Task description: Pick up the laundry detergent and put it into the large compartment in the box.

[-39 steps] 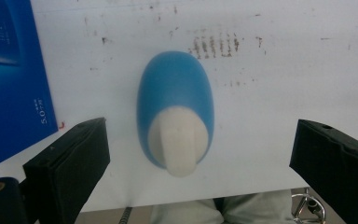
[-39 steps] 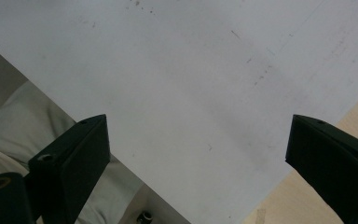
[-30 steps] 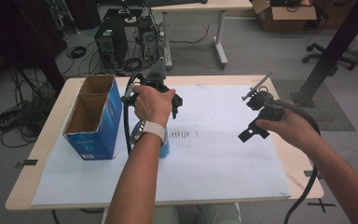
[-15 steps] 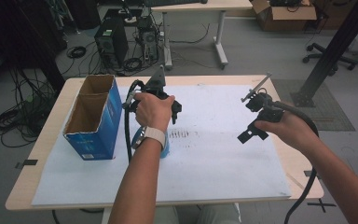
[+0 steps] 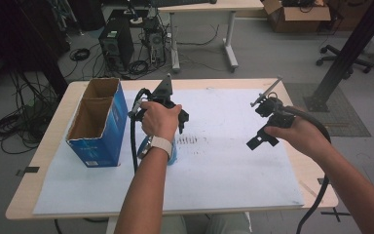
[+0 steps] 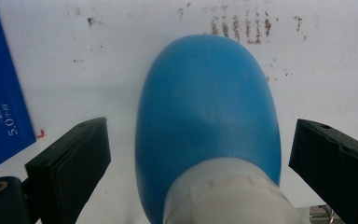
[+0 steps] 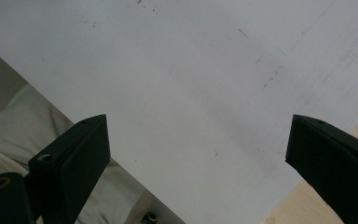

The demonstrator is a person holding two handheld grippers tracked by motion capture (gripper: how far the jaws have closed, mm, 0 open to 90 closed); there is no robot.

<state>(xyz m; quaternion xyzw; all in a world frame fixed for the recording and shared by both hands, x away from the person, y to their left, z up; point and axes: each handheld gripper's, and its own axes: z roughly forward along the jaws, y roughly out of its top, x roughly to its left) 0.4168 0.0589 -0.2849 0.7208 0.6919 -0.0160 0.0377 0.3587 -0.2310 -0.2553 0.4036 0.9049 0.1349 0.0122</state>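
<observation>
A blue rounded bottle with a white collar lies on the white sheet. My left gripper is open, one jaw on each side of the bottle, neither touching it. From the high view the hand and wrist cover most of the bottle. My right gripper hangs open over the sheet's right part, with nothing between its jaws. The right gripper view has the right gripper above bare sheet near the table edge.
An open blue cardboard box stands at the table's left, close beside the bottle, and its blue wall shows near the left jaw. A white sheet covers the wooden table. Dark smudges mark the sheet's middle.
My left gripper has sunk a little over the blue bottle. The right gripper has barely moved.
</observation>
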